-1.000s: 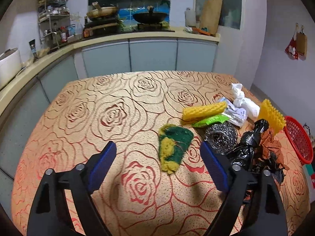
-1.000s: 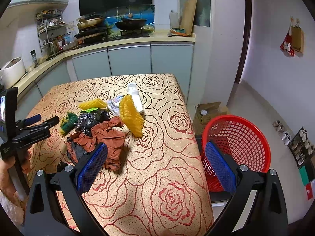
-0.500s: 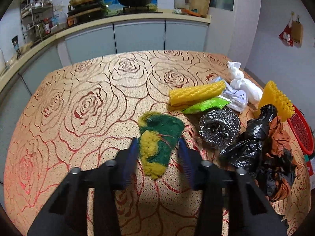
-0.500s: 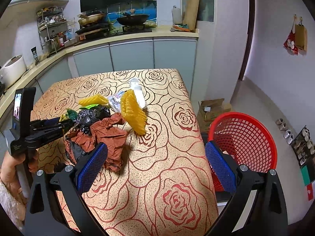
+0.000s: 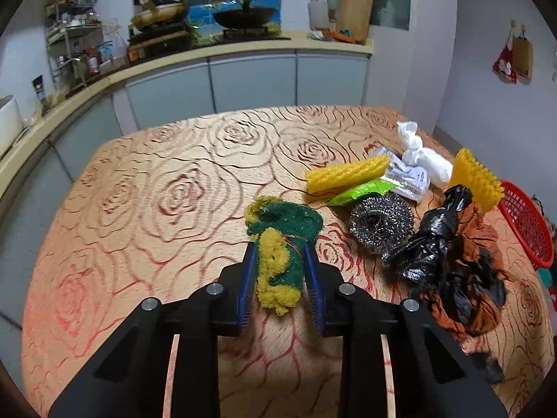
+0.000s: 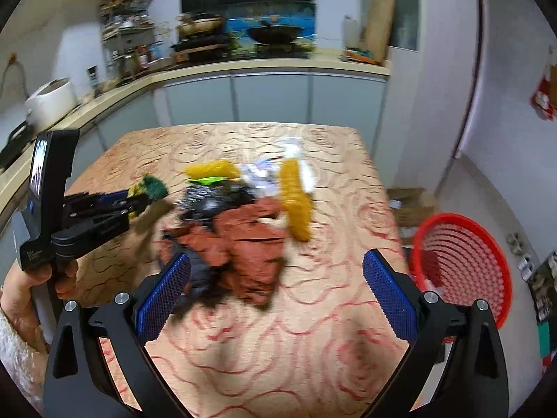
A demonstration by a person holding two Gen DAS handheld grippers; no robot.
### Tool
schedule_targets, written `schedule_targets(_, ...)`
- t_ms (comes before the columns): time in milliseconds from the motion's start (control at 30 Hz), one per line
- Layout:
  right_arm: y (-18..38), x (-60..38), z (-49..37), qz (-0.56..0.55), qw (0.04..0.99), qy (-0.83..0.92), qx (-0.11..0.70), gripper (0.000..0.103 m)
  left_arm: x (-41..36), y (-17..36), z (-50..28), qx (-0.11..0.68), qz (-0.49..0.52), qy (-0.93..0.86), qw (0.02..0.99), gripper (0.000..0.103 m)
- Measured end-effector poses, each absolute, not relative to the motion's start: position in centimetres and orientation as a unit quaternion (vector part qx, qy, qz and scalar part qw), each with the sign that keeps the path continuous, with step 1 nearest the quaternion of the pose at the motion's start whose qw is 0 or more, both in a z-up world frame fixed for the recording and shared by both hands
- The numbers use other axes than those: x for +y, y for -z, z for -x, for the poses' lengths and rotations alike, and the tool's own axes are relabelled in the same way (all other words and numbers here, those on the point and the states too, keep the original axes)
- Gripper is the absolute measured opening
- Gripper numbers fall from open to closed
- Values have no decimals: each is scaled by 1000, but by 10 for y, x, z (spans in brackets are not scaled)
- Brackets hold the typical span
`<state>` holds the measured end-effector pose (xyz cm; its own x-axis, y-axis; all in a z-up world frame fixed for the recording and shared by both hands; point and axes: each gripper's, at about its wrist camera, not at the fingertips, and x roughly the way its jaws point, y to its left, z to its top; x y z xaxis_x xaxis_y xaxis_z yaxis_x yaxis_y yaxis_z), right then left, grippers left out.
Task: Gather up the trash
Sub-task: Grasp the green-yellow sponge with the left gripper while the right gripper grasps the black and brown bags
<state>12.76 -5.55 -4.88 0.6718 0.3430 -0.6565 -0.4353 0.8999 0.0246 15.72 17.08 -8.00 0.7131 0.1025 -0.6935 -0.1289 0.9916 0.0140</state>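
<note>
Here the bench (image 5: 146, 188), covered in a rose-patterned cloth, is seen to carry a heap of trash towards its right side, and a red basket (image 6: 463, 264) is seen standing off the bench's right edge, on the floor. The basket lies well apart from the left hand-held gripper (image 5: 280, 278) and nearer the right hand-held gripper (image 6: 276, 292), whose fingers are spread wide with nothing between them. The green and yellow scouring pad (image 5: 278, 244) is clamped between the left fingers, its long axis running forward along them. A carry to the right, across the heap, is judged necessary.
</note>
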Motion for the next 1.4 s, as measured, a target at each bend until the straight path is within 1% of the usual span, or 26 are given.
schedule_targets(67,51,-44,-126,73,907,-231,346,89,176,74,-146,367,25,-70,927,26)
schedule_targets(167,56,-25,-125,83,897,-253,352,81,185,64,-130,356,38,-80,930,26)
schedule_targets(300,59,-8,-130,89,893,-269,348,78,191,53,-117,346,38,-90,933,26)
schedule_targets(533,79,13,-142,114,877,-286,369,64,199,45,-104,338,43,-100,935,26)
schedule_targets(633,83,19,-135,129,870,-300,369,62,203,43,-101,336,48,-105,935,26)
schedule_targets(733,88,22,-131,144,867,-304,368,57,204,42,-101,333,50,-108,935,26)
schedule_targets(833,90,22,-134,139,866,-304,372,48,205,40,-99,331,52,-110,936,26)
schedule_targets(900,90,19,-134,134,867,-303,372,45,206,39,-97,330,52,-111,936,26)
schedule_targets(967,87,17,-133,133,869,-302,369,35,205,38,-96,329,52,-112,936,26)
schedule_targets(1033,84,15,-131,128,869,-304,370,30,207,37,-94,328,53,-113,936,26)
schedule_targets(1400,49,-14,-109,87,878,-315,349,29,204,28,-87,318,50,-114,940,26)
